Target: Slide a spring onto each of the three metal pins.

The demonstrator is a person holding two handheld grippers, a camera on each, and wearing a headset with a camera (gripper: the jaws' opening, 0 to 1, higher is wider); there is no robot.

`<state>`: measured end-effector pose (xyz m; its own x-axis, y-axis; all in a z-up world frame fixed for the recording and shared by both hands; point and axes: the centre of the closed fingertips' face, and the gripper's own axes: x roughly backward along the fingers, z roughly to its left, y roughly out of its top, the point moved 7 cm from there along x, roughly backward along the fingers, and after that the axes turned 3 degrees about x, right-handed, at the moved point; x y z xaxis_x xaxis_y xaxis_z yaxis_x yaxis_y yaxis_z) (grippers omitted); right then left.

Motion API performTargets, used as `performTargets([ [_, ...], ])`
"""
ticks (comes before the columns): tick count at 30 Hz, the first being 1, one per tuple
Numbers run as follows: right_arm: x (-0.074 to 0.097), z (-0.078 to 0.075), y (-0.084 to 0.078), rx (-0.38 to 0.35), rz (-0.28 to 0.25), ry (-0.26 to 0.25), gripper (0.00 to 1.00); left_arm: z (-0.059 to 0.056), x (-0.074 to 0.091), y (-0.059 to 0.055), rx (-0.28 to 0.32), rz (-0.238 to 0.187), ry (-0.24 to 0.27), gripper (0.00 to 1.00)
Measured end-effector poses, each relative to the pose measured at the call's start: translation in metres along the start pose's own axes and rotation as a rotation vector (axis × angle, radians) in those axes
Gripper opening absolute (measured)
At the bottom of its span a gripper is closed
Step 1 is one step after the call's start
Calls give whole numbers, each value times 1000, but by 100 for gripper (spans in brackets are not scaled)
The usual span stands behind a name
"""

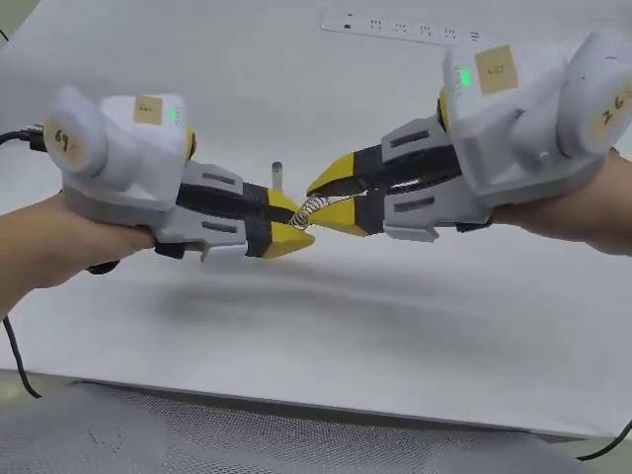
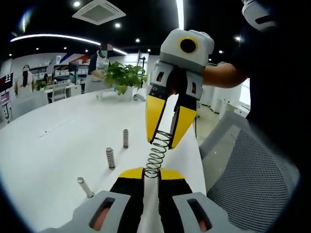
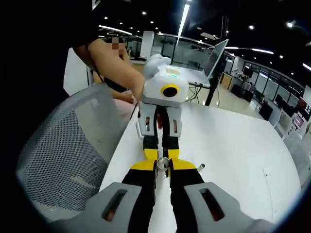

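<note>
While spring [image 2: 156,156] spans air between both grippers above white table [image 2: 58,145], left gripper [image 2: 152,171] has jaws almost closed, pinching near end. Right gripper [image 2: 163,141] has jaws in narrow V, yellow tips clamping far-end coils. Spring is bare steel wire, open helix, slightly bowed. On table: two upright pins already sleeved with springs [image 2: 111,158] [image 2: 125,138], and one bare metal pin [image 2: 85,187], a smooth cylinder, nearest left gripper.
</note>
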<state>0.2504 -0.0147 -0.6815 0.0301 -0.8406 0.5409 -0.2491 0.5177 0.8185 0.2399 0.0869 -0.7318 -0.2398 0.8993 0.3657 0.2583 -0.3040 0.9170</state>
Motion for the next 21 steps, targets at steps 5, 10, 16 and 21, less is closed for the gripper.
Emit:
performTargets([
  [5,-4,-2,4,-23,-41,-14,8,1,3,2,0,-9,2,2],
  [10,-8,1,8,-38,-63,-21,8,1,4,3,-2,-12,-1,2],
  [16,-9,3,10,-83,-106,-33,7,-2,1,5,-2,-21,-14,2],
  [21,-7,7,6,-119,-121,-40,7,-5,0,3,-1,-11,-22,2],
])
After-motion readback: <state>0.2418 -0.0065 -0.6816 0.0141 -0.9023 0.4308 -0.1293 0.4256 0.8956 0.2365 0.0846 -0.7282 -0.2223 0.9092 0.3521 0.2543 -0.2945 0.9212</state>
